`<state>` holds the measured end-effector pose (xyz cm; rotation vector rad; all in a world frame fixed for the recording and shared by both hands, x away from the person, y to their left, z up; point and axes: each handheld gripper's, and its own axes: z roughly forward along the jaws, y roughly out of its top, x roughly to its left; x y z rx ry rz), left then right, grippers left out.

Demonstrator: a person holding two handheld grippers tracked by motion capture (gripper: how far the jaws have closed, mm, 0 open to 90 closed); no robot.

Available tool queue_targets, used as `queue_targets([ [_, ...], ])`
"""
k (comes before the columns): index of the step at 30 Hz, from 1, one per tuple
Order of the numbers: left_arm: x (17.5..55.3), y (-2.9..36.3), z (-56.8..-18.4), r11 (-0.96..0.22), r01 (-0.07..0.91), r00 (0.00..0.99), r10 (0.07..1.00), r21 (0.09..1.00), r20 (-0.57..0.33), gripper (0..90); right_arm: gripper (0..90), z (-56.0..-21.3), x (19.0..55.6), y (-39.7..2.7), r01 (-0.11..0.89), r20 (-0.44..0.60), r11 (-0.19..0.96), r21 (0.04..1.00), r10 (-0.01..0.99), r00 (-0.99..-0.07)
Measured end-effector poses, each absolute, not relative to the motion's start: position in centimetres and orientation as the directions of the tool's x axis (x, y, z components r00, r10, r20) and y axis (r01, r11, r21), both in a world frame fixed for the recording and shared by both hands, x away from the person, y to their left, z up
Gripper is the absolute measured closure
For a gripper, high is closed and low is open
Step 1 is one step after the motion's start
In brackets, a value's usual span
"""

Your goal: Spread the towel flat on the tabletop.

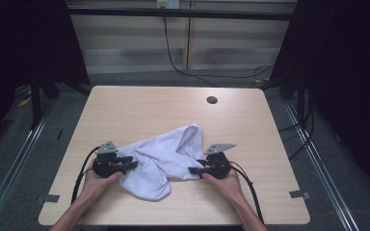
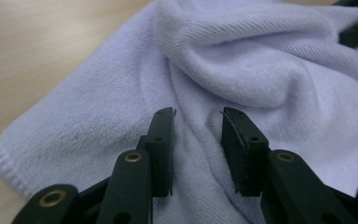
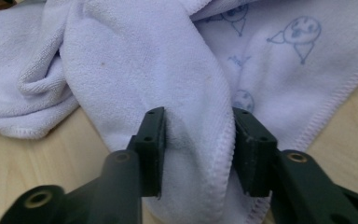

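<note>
In the left gripper view, the left gripper (image 2: pixel 198 116) stood with its two black jaws partly apart, a raised fold of the white towel (image 2: pixel 242 79) lying in the gap between them. Neither pad was clearly pressed into the pile, so a firm grip could not be confirmed. The cloth ran outward from the jaw tips in soft ridges toward a stitched hem at the lower left, where the wooden table (image 2: pixel 42 42) showed.

In the right gripper view, the right gripper (image 3: pixel 198 116) also had its jaws at a medium opening — they straddled a thick rolled fold of the towel (image 3: pixel 135 60). The fold touched or nearly touched the right pad, while a narrow gap remained at the left pad. Beyond the jaws, the inner face of the cloth carried faint blue cartoon prints and a stitched border along its right edge.

In the high view, the left gripper (image 1: pixel 125 166) met the towel (image 1: pixel 166 154) at its left side and the right gripper (image 1: pixel 195 170) at its right side, each held in a hand at the near half of the table (image 1: pixel 139 103). The towel lay crumpled between the two grippers — one lobe toward the near edge, one toward the middle of the tabletop. A round cable hole (image 1: pixel 212 100) sat in the far right part of the table, well apart from the cloth.
</note>
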<state>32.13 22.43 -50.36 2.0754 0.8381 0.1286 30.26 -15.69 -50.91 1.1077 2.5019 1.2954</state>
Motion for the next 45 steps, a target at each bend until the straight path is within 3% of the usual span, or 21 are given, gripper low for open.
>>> queue_targets([
  [3,30.2,22.3,-50.2,-0.418,0.512,0.788,0.576,0.750,-0.217,64.8,64.8,-50.5,28.8,-16.1,0.553,0.197,0.413,0.724,0.644,-0.739],
  [8,27.1,22.2,-49.9,-0.449,0.515,0.816,0.517,0.731,-0.257,62.5,63.1,-50.3,26.2,-17.1,0.548,0.197,0.431,0.717,0.629,-0.752],
  [13,25.8,22.7,-49.2,-0.409,0.498,0.833,0.471,0.764,-0.290,58.7,52.9,-49.9,24.0,-17.7,0.545,0.192,0.440,0.714,0.626,-0.756],
  [18,28.3,22.9,-48.0,-0.342,0.496,0.812,0.509,0.798,-0.287,55.2,52.4,-48.4,23.8,-19.1,0.528,0.221,0.352,0.773,0.630,-0.744],
  [25,32.2,21.2,-46.1,-0.304,0.482,0.792,0.553,0.821,-0.260,55.2,50.6,-48.4,28.2,-18.8,0.539,0.236,0.282,0.793,0.673,-0.700],
  [31,34.7,19.0,-46.9,-0.289,0.499,0.782,0.556,0.817,-0.282,52.1,42.6,-49.7,30.3,-16.8,0.555,0.230,0.316,0.769,0.673,-0.703],
  [36,35.4,17.7,-48.3,-0.316,0.512,0.782,0.557,0.799,-0.280,42.9,38.1,-50.9,30.5,-16.0,0.554,0.200,0.360,0.751,0.675,-0.710],
  [39,35.4,17.3,-48.7,-0.325,0.509,0.789,0.547,0.797,-0.281,38.3,45.0,-51.0,30.2,-15.6,0.529,0.160,0.380,0.759,0.679,-0.716],
  [42,35.1,16.8,-48.7,-0.348,0.492,0.811,0.517,0.798,-0.274,35.6,61.3,-50.9,29.5,-15.0,0.478,0.074,0.438,0.761,0.673,-0.736],
  [45,35.0,16.2,-48.9,-0.380,0.483,0.831,0.482,0.789,-0.276,34.8,79.6,-51.0,29.4,-15.0,0.492,0.114,0.421,0.762,0.661,-0.741],
])
